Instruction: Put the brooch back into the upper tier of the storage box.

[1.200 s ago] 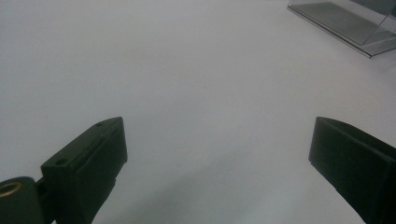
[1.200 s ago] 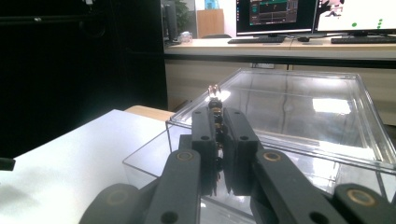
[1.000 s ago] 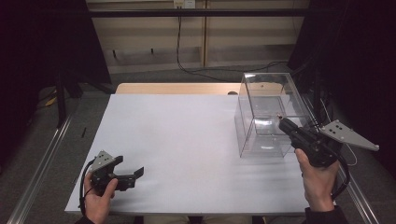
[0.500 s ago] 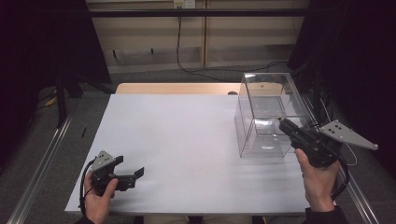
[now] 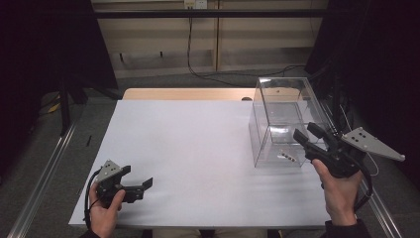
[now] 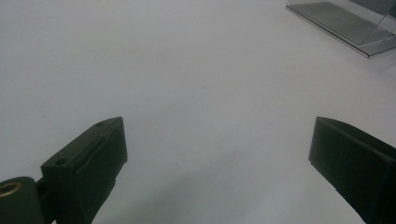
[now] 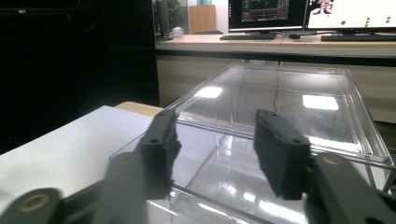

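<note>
Claws both spread and empty: left claw (image 5: 137,184) over the white table (image 5: 198,148), right claw (image 5: 307,137) beside the unlabelled clear box (image 5: 282,106).

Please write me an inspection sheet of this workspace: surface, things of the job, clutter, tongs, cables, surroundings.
Surface: white table, bare in the middle; a wooden edge shows at its far side.
Job's things: clear box at the far right of the table, with small dark bits on its floor.
Clutter: nothing seen.
Tongs: left tongs open, low over the near left corner; right tongs open, held at the box's near right side.
Cables: one black cable trails from each pair of tongs; another cable runs down the far wall to the floor.
Surroundings: dark curtains at both sides; desk with monitors behind the box.
</note>
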`<move>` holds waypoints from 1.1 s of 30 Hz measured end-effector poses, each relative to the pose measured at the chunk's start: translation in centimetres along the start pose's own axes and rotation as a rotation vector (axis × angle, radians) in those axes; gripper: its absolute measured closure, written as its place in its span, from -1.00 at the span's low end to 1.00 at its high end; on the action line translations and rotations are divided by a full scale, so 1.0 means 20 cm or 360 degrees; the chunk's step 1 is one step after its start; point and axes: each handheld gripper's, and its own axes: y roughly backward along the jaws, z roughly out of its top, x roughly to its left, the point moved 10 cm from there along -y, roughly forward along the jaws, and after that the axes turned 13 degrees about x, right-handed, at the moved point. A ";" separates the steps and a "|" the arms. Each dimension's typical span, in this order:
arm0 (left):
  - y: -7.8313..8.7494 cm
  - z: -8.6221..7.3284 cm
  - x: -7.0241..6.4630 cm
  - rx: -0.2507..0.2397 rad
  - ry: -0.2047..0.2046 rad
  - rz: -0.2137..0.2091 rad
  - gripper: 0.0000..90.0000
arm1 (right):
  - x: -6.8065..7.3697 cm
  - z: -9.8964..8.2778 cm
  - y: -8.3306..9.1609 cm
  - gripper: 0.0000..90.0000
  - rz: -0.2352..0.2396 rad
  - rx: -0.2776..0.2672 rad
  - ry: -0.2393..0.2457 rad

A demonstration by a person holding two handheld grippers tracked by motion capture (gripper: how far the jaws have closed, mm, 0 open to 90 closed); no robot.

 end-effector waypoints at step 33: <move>-0.01 0.00 -0.01 0.0003 -0.0017 -0.0008 -0.91 | -0.11 -0.05 0.08 -0.97 -0.0123 0.0026 0.0001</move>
